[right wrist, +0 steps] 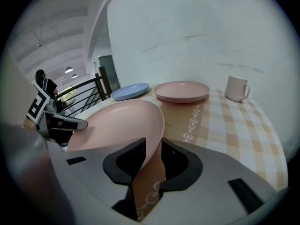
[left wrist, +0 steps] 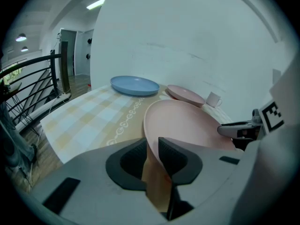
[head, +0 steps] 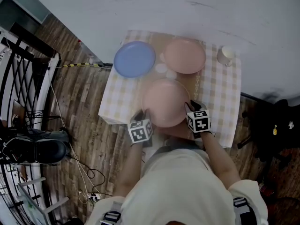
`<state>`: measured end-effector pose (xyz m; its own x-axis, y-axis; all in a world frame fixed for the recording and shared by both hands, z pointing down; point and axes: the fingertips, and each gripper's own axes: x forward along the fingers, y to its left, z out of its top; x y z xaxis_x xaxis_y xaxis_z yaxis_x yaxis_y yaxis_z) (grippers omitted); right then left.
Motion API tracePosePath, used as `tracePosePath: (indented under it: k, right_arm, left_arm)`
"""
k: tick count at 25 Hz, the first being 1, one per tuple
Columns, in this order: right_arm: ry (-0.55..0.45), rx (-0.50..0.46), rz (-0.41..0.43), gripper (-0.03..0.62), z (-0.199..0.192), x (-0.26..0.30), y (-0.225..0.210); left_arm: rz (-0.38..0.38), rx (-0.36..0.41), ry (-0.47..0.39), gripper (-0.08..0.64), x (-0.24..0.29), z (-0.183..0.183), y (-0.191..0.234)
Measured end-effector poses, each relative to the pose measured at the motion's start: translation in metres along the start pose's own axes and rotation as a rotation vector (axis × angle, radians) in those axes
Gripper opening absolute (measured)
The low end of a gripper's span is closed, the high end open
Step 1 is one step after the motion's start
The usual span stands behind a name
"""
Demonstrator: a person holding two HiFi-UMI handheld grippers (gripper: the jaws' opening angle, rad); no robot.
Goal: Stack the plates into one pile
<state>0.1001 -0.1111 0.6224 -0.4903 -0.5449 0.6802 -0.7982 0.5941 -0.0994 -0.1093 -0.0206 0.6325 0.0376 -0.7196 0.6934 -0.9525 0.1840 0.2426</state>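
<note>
Head view: near pink plate point(head: 165, 102) is seen at the desk point(head: 220, 93) front, flanked by both grippers. Left gripper point(left wrist: 151, 153) jaws are clamped on its rim. Right gripper point(right wrist: 153, 156) jaws are closing around the opposite rim, not yet pressed. Beyond are blue plate point(head: 134, 59), 2nd pink plate point(head: 184, 55) and mug point(head: 225, 55). Desk front edge is hidden by the person's torso point(head: 180, 182).

Matt pink plate point(head: 165, 102), cloth tbl cover point(head: 220, 95)

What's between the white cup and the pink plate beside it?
Only bare checked tablecloth between cup and far pink plate, in the right gripper view.
</note>
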Motion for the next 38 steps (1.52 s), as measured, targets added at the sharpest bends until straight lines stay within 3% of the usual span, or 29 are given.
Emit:
tracePosePath:
  k: [8,22,38]
  right_arm:
    - [-0.011,-0.035,0.043,0.091,0.014,-0.008,-0.001]
    - [-0.089,-0.066,0.07,0.092,0.053,-0.03,-0.034]
    - [-0.118,-0.031,-0.027,0.095,0.091,-0.013,-0.037]
  left_arm:
    - [0.048,-0.015,-0.016,0.063,-0.008,0.008,-0.005]
    - [0.055,-0.012,-0.08,0.063,-0.015,0.048,-0.044]
    - [-0.016,0.044,-0.057,0.061,0.018,0.099,-0.031]
